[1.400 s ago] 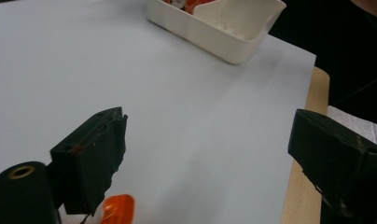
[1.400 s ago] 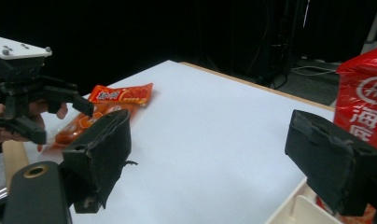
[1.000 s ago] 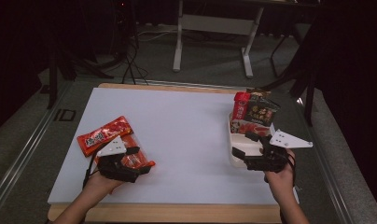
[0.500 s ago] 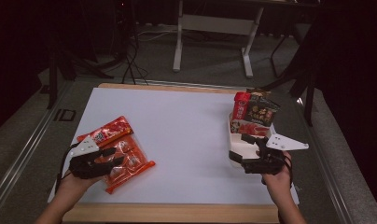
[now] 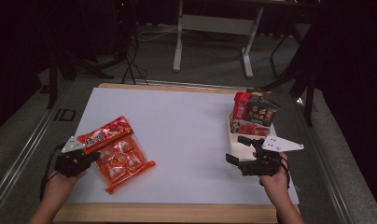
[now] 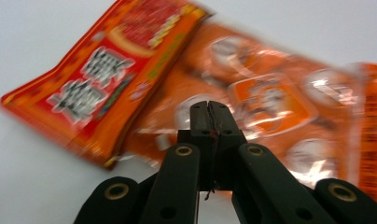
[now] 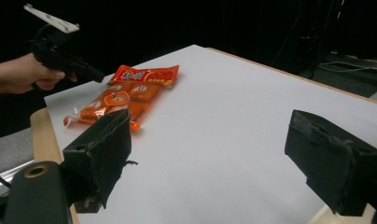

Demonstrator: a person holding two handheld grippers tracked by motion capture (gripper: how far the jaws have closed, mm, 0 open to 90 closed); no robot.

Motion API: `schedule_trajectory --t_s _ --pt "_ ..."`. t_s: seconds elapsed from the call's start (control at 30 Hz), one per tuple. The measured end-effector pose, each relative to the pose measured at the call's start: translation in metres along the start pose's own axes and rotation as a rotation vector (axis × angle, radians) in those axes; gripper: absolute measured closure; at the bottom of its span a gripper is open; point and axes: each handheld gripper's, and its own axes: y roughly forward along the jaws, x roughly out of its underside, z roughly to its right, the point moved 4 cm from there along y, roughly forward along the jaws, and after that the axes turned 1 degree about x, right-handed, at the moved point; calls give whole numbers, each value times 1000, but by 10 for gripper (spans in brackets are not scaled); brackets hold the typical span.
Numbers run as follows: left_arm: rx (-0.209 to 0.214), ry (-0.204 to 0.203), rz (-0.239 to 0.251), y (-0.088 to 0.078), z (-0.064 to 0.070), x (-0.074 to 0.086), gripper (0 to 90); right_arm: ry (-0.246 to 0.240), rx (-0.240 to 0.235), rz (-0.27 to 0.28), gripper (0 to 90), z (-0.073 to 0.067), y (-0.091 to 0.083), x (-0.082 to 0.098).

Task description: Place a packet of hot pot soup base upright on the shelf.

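Left gripper (image 5: 86, 157) jaws just closed, together, empty | right gripper (image 5: 240, 150) jaws apart | clear orange snack pack (image 5: 122, 161) flat on desk (image 5: 186, 135), partly under red packet (image 5: 105, 134) | light, floppy, slippery film, likely crushable contents; pinch the sealed edge.

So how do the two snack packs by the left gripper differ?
The red pack is opaque, narrow and printed with large white characters; the orange pack is see-through, wider, and shows separate wrapped pieces inside. The red pack lies partly on top of the orange pack's far edge. Both lie flat on the white table.
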Motion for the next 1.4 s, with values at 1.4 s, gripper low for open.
schedule_trajectory --t_s 1.4 --pt "36 61 -109 58 7 -26 899 -12 -20 -24 145 -2 3 4"
